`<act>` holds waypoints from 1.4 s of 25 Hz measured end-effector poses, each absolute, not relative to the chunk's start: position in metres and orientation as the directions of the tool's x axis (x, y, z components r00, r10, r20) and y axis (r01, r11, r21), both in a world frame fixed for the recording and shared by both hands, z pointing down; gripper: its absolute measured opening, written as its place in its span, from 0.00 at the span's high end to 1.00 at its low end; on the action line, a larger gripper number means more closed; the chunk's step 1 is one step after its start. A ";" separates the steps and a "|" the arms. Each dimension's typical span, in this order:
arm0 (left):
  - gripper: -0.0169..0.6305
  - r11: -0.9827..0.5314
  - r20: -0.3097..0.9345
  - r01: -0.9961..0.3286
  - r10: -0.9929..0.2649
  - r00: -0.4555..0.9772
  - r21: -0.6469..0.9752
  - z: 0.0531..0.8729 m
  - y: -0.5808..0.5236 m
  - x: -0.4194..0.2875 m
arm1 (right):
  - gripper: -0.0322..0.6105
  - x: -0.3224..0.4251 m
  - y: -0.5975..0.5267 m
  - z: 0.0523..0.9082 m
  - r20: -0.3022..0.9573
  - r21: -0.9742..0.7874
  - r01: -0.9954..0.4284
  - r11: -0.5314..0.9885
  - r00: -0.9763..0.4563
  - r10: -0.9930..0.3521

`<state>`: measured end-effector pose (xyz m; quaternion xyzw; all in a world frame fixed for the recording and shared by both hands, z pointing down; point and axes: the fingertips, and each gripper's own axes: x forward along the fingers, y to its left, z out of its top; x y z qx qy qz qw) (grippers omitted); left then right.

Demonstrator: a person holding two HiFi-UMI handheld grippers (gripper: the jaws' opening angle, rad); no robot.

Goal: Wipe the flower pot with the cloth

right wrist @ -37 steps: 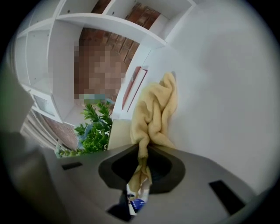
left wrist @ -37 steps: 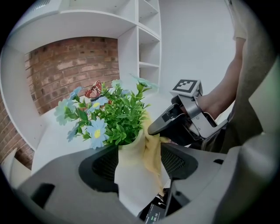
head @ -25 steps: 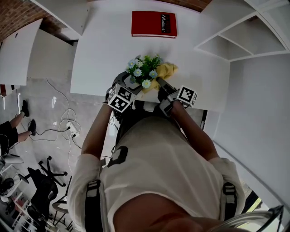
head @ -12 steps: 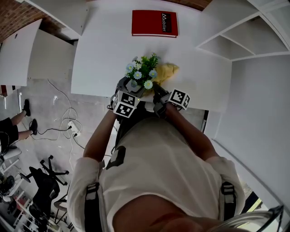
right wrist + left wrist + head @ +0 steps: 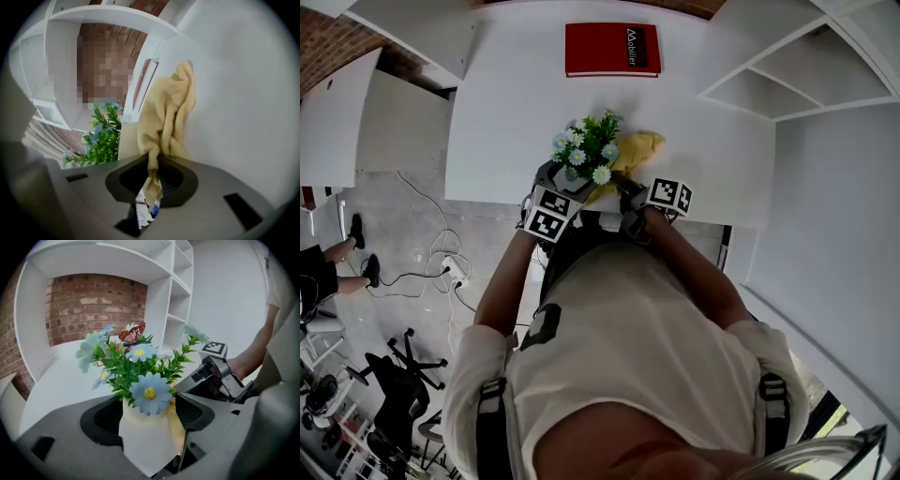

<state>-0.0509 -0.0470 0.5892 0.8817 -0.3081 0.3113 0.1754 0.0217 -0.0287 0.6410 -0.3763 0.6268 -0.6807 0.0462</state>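
Observation:
A white flower pot (image 5: pixel 147 437) with blue and white artificial flowers (image 5: pixel 140 366) stands near the white table's front edge (image 5: pixel 487 183). My left gripper (image 5: pixel 150 413) has the pot between its wide jaws; the pads rest on its sides as the jaws are opening slightly. A yellow cloth (image 5: pixel 166 112) is pinched in my right gripper (image 5: pixel 152 173), which is shut on it just right of the pot (image 5: pixel 125 140). A fold of cloth (image 5: pixel 176 427) lies against the pot's right side. In the head view the cloth (image 5: pixel 639 148) trails over the table behind the flowers (image 5: pixel 586 150).
A red book (image 5: pixel 612 49) lies at the table's far edge. White shelving (image 5: pixel 787 75) rises at the right. Cables and a power strip (image 5: pixel 450 272) lie on the floor to the left, with office chairs (image 5: pixel 403 384) further off.
My right gripper has come down and to the left with the cloth, closer to the pot. The left gripper has stayed at the pot, rolling a little.

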 end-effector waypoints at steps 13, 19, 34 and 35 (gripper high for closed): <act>0.44 -0.767 0.603 -0.615 -0.405 0.687 0.185 0.584 -0.061 -0.042 | 0.86 0.015 -0.041 0.583 0.193 -0.981 -0.168 -0.100 -0.761 -0.619; 0.45 -0.656 0.595 -0.726 -0.505 0.626 0.207 0.581 -0.057 -0.045 | 0.86 0.010 -0.041 0.583 0.198 -0.977 -0.202 -0.067 -0.742 -0.640; 0.50 -0.442 0.623 -0.868 -0.619 0.478 0.226 0.580 -0.059 -0.054 | 0.89 0.002 -0.026 0.628 0.442 -0.883 -0.455 -0.120 -0.715 -0.542; 0.50 -0.444 0.626 -0.867 -0.615 0.480 0.228 0.580 -0.059 -0.054 | 0.89 0.003 -0.026 0.632 0.458 -0.874 -0.469 -0.125 -0.712 -0.532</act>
